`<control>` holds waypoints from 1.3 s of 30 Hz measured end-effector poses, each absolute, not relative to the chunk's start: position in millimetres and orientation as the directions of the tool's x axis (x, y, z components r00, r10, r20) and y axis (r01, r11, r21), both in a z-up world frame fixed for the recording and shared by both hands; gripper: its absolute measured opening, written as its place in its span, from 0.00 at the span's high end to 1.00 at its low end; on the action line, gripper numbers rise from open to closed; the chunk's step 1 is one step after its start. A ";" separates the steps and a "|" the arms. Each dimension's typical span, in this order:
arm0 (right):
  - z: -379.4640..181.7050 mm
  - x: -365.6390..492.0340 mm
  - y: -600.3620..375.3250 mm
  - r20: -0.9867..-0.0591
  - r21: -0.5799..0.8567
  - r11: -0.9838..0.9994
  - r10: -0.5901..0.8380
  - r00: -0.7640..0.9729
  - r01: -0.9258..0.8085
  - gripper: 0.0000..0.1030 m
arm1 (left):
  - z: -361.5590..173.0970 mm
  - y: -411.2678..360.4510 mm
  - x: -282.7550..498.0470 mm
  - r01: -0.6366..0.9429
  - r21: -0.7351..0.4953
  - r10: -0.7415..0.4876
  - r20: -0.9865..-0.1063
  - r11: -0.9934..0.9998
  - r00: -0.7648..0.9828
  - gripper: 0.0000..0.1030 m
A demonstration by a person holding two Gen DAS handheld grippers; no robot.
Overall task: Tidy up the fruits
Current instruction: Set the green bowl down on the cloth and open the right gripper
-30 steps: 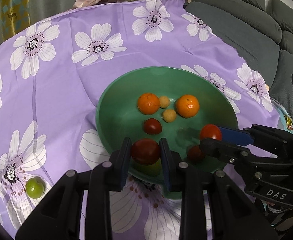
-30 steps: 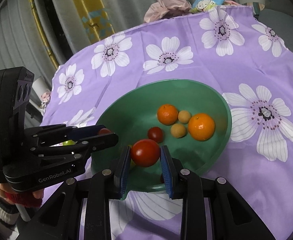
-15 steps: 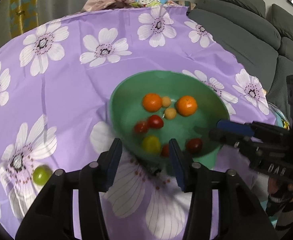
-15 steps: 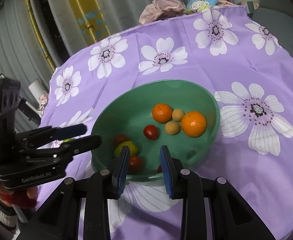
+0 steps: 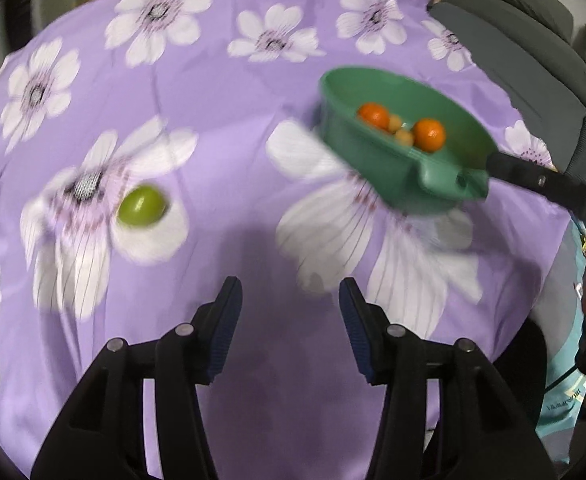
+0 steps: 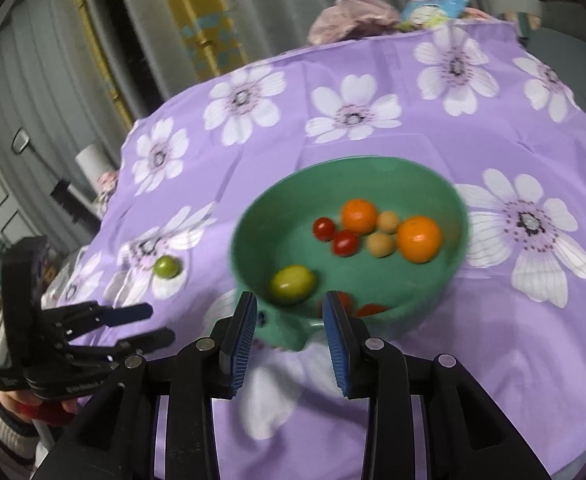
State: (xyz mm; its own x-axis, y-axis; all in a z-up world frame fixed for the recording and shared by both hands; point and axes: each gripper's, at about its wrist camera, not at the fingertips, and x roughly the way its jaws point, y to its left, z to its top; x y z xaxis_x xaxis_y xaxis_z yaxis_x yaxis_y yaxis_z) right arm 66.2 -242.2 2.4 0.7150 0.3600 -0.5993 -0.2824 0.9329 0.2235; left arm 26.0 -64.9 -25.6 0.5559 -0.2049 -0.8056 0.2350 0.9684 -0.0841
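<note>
A green bowl (image 6: 253, 224) on the purple flowered cloth holds two oranges (image 6: 419, 239), small red tomatoes (image 6: 345, 243), two small tan fruits (image 6: 380, 244) and a yellow-green fruit (image 6: 293, 284). The bowl also shows in the left wrist view (image 5: 357, 152). A lone green fruit (image 5: 141, 211) lies on the cloth left of the bowl; it also shows in the right wrist view (image 6: 166, 267). My left gripper (image 5: 291, 320) is open and empty, low over the cloth. My right gripper (image 6: 291, 330) is open and empty at the bowl's near rim.
The round table's edge curves close on all sides. A grey sofa (image 5: 533, 52) stands to the right. A pink bundle and a printed cushion (image 6: 437, 4) lie at the far edge. Curtains hang behind.
Both grippers opened and dropped their red tomatoes into the bowl, then pulled back. My left gripper has swung left and lower, toward the lone green fruit.
</note>
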 end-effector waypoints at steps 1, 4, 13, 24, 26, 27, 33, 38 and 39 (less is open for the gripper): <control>2.4 64.7 -235.5 -0.603 0.217 0.929 0.368 0.708 -0.298 0.67 | -26.6 -60.8 21.7 0.229 -0.084 -0.201 -0.808 0.970 0.554 0.52; 2.1 59.8 -216.9 -0.617 0.194 0.920 0.384 0.687 -0.340 0.66 | -26.6 -46.7 4.1 0.216 -0.081 -0.191 -0.806 0.973 0.561 0.52; 2.4 45.6 -171.4 -0.661 0.129 0.899 0.392 0.640 -0.418 0.66 | -20.9 -16.4 -24.4 0.169 -0.143 -0.217 -0.770 0.975 0.600 0.50; -4.7 31.3 -128.9 -0.704 0.074 0.874 0.386 0.596 -0.480 0.65 | -25.4 13.8 -44.1 0.123 -0.188 -0.223 -0.756 0.975 0.615 0.50; -6.1 30.5 -124.0 -0.709 0.072 0.870 0.389 0.588 -0.488 0.65 | -26.0 18.6 -46.8 0.111 -0.197 -0.223 -0.755 0.974 0.617 0.50; -5.9 30.0 -122.0 -0.710 0.071 0.866 0.392 0.585 -0.494 0.65 | -26.0 20.4 -48.6 0.108 -0.203 -0.225 -0.753 0.973 0.618 0.50; -10.9 29.9 -111.0 -0.727 0.056 0.859 0.384 0.568 -0.509 0.65 | -28.5 25.3 -49.1 0.101 -0.223 -0.237 -0.749 0.970 0.619 0.50; -17.0 33.6 -108.9 -0.738 0.064 0.858 0.384 0.556 -0.509 0.65 | -33.7 27.4 -45.7 0.101 -0.233 -0.246 -0.755 0.967 0.607 0.50; -18.5 35.3 -108.9 -0.740 0.066 0.859 0.383 0.552 -0.507 0.65 | -34.6 28.5 -44.7 0.098 -0.236 -0.246 -0.757 0.967 0.605 0.50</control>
